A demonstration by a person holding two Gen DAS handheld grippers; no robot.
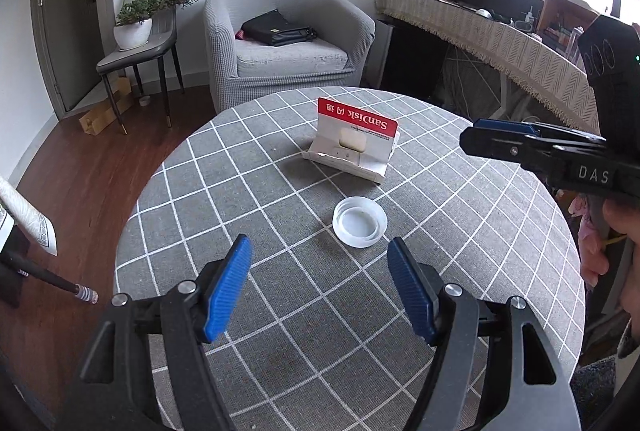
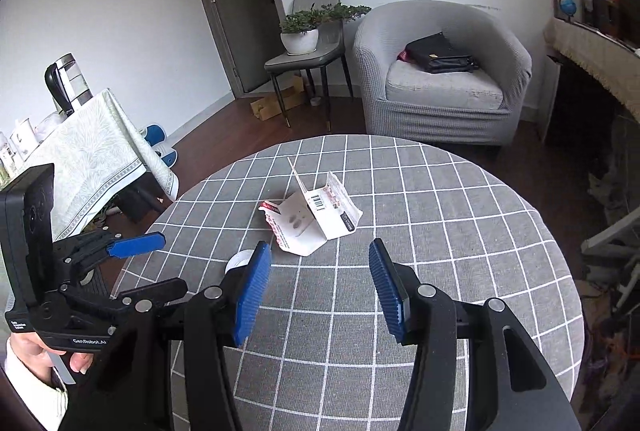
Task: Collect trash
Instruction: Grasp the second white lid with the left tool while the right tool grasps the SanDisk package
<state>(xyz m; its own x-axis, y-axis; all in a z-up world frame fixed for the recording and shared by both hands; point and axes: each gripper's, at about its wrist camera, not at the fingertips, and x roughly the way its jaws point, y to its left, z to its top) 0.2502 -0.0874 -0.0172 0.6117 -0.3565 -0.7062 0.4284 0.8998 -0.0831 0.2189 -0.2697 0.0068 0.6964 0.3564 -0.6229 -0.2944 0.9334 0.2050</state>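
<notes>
Blue-padded fingers of the left gripper (image 1: pixel 320 289) stand well apart over the round table (image 1: pixel 480 271) with its grey checked cloth, and nothing lies between them. Just past their tips sits a shallow white plastic lid (image 1: pixel 360 225), flat on the cloth and touched by neither pad. The right gripper (image 2: pixel 320 291) likewise hangs with its jaws parted and empty, over bare cloth; in its view the lid (image 2: pixel 239 259) is half hidden behind its left finger. Farther on, near the table's middle, lies the torn card packaging (image 1: pixel 354 143), white with a red strip, one flap standing up; it is apart from the lid and clear of both grippers. From the left wrist view the right gripper reaches in from the right edge, held by a hand (image 1: pixel 618 231), beside the packaging but not touching it. Beyond the table stands a grey armchair (image 1: pixel 288 43) with a black bag (image 1: pixel 278 29) on its seat, and left of it a chair (image 1: pixel 140 43) bearing a potted plant (image 1: pixel 134 27). A cloth-covered sideboard (image 1: pixel 500 35) runs along the right.
</notes>
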